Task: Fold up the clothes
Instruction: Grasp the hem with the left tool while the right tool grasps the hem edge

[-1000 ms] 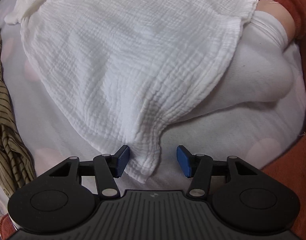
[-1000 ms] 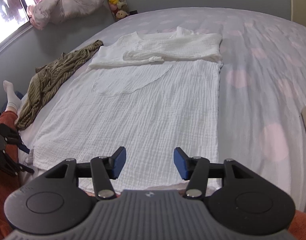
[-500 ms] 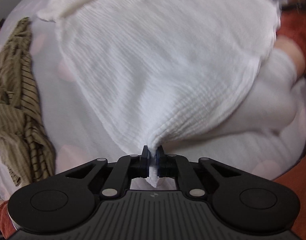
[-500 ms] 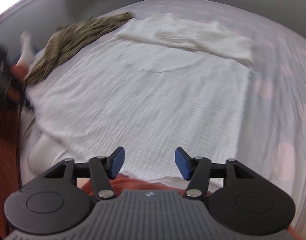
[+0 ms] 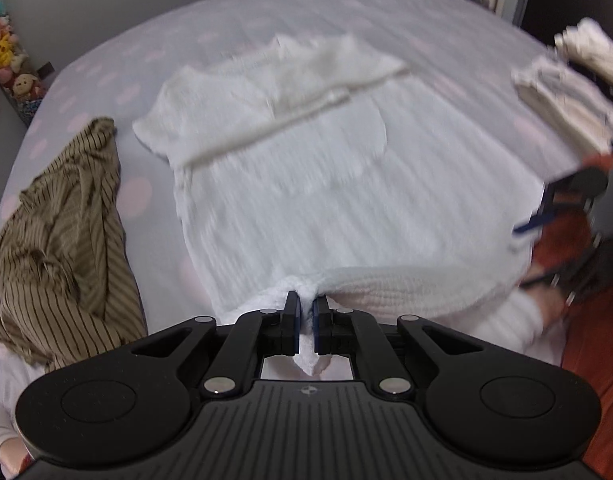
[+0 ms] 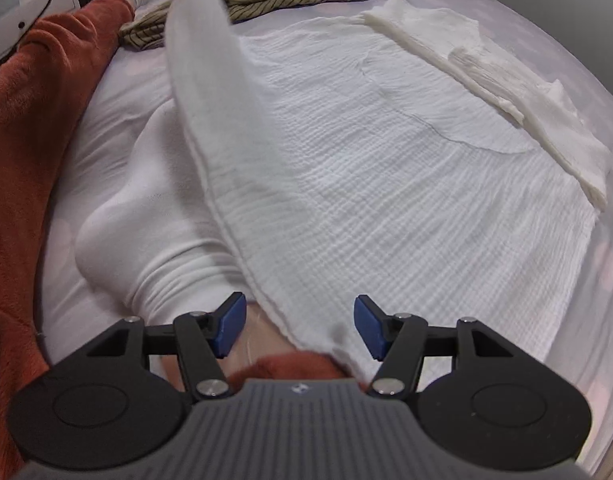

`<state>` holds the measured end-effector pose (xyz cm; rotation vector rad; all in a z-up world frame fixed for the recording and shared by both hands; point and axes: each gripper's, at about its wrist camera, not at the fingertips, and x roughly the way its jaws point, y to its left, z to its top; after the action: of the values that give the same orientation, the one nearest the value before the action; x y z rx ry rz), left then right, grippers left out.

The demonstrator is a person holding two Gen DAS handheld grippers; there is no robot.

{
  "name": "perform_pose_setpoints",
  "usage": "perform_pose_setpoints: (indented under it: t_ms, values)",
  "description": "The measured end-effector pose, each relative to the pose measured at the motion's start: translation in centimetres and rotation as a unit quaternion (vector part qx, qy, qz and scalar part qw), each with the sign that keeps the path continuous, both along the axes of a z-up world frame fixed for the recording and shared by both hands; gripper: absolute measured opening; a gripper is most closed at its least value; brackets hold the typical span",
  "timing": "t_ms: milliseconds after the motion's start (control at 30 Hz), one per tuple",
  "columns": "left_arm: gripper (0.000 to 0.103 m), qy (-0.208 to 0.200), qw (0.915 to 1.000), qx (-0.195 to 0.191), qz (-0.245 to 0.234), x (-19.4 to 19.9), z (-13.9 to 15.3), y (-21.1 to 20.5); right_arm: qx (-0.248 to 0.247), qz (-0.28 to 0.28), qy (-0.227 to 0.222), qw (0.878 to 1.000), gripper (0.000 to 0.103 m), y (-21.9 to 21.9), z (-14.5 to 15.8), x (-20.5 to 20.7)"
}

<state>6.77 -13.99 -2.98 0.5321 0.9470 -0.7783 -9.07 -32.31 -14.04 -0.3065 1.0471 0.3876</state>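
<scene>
Lifted off the bed (image 5: 446, 12) since a second ago, the white garment's (image 6: 386, 168) near corner is pinched in the left gripper (image 5: 305, 322), starting a fold, while the right gripper (image 6: 298, 326) hovers with fingers wide over the hem.

No readable text, labels or numbers anywhere (frames partly blurred)

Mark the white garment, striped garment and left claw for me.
white garment (image 5: 306, 200), left wrist view, middle of its spread body.
striped garment (image 5: 62, 240), left wrist view, centre of the crumpled heap.
left claw (image 5: 305, 322), left wrist view, between its fingertips.
</scene>
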Motion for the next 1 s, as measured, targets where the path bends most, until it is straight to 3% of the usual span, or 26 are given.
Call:
perform_pose_setpoints:
  t_ms: [100, 200, 400, 500, 600, 733, 867, 933, 1000]
  values:
    - [0.004, -0.008, 0.9998, -0.018, 0.011, 0.8, 1.1, -0.4, -0.043, -0.001, 0.008, 0.999, 0.059, 0.1, -0.7, 0.9]
    - [0.004, -0.015, 0.9993, -0.026, 0.021, 1.5, 1.9, -0.5, -0.091, -0.002, 0.02, 0.996, 0.047, -0.8, -1.2, 1.5]
    - [0.004, -0.017, 0.9987, -0.036, 0.03, 2.3, 2.5, -0.1, -0.091, -0.045, 0.03, 0.994, 0.044, -5.4, 0.5, 0.7]
    - [0.004, -0.019, 0.9984, -0.04, 0.033, 2.2, 2.4, 0.1, -0.09, -0.062, 0.027, 0.994, 0.038, -7.0, 1.4, 0.2]
    - [0.004, -0.023, 0.9981, -0.042, 0.039, 2.2, 2.4, 0.5, -0.086, -0.075, 0.034, 0.993, 0.023, -8.3, 1.6, -0.3]
    - [0.004, -0.022, 0.9978, -0.044, 0.045, 2.2, 2.4, 0.8, -0.04, -0.096, 0.039, 0.994, 0.023, -9.4, 1.5, -0.5]
    - [0.004, -0.025, 0.9978, -0.042, 0.045, 2.1, 2.5, 1.0, -0.035, -0.075, 0.049, 0.995, 0.025, -9.1, 1.2, 0.1]
    - [0.004, -0.026, 0.9977, -0.043, 0.046, 2.0, 2.5, 1.1, -0.046, -0.053, 0.058, 0.996, 0.031, -8.7, 1.1, 0.5]
    - [0.004, -0.027, 0.9977, -0.041, 0.048, 2.0, 2.4, 1.2, -0.057, -0.034, 0.073, 0.995, 0.044, -8.5, 0.8, 1.3]
